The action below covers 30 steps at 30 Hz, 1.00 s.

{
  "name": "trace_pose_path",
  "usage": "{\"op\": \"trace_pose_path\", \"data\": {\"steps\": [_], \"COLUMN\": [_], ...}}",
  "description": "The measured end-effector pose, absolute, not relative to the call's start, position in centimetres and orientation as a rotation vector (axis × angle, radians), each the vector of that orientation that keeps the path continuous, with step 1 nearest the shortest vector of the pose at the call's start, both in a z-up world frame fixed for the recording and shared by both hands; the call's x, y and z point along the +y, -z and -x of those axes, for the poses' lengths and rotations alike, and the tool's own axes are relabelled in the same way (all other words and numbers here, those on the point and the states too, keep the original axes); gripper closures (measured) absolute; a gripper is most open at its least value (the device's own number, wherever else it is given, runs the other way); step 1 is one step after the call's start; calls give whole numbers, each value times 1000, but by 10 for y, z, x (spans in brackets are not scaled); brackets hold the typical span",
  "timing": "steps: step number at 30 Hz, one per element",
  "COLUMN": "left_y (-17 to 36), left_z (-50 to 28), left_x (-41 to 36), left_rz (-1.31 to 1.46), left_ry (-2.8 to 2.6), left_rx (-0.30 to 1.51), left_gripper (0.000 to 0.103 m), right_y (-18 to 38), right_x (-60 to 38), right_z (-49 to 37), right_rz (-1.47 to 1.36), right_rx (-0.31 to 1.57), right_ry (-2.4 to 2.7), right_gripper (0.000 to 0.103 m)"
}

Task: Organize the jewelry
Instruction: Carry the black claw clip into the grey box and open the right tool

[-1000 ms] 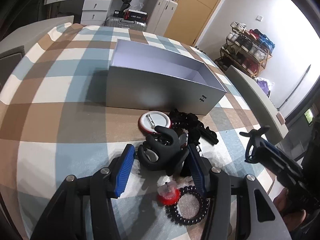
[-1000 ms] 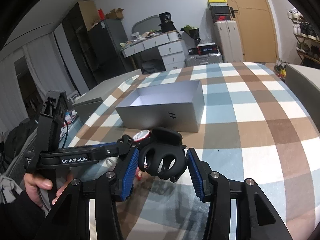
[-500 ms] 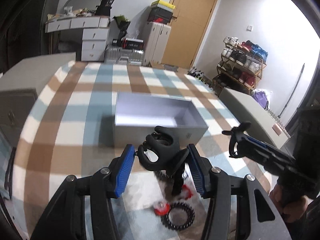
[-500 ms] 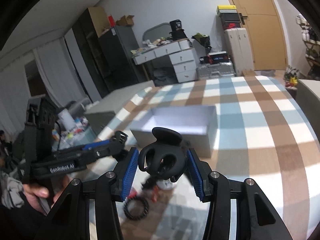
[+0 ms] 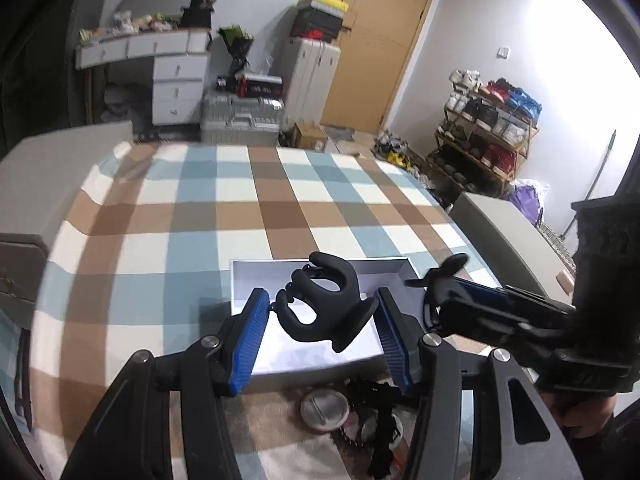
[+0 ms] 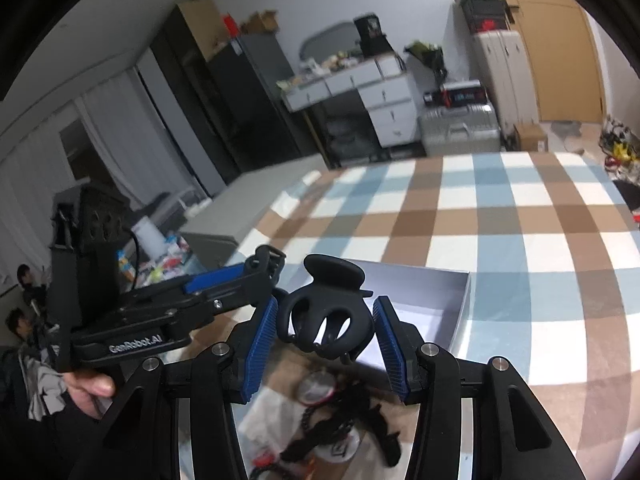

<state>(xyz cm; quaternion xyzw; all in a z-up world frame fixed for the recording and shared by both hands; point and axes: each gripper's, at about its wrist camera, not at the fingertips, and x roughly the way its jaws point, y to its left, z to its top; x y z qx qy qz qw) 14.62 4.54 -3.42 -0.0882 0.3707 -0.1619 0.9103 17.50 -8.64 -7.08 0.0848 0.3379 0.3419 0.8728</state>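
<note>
Both claws, left claw (image 5: 319,326) and right claw (image 6: 326,336), tilt downward, each pinching a black hair clip (image 5: 320,304). Beneath them sits the open box (image 5: 256,280); bare checked table (image 5: 200,216) lies beyond.

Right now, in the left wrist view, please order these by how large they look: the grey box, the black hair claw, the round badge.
1. grey box
2. black hair claw, though it is nearer the camera, so it looks enlarged
3. round badge

2 black claw clips (image 5: 324,304) (image 6: 326,312), 1 grey box (image 5: 320,356), 2 round badges (image 6: 318,389) (image 6: 338,446) approx.
</note>
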Motion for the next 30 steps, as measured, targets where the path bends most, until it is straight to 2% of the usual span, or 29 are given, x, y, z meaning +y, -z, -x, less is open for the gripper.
{"op": "trace_pose_path", "data": {"steps": [15, 25, 27, 29, 30], "left_y": [59, 60, 57, 52, 50], "left_z": [-177, -179, -176, -170, -168], "left_x": [40, 36, 37, 40, 41], "left_rz": [230, 180, 167, 168, 166], "left_ry": [403, 411, 397, 374, 369], "left_rx": [874, 886, 870, 842, 823], "left_gripper": [55, 54, 49, 34, 33], "right_y": [113, 108, 105, 99, 95], "right_x": [-78, -77, -81, -87, -90], "right_z": [-225, -228, -225, -219, -216], "right_rz": [-186, -188, -194, -203, -206], "right_rx": [873, 857, 836, 802, 783], "right_ry": [-715, -699, -689, -678, -674], "right_gripper": [55, 51, 45, 41, 39]}}
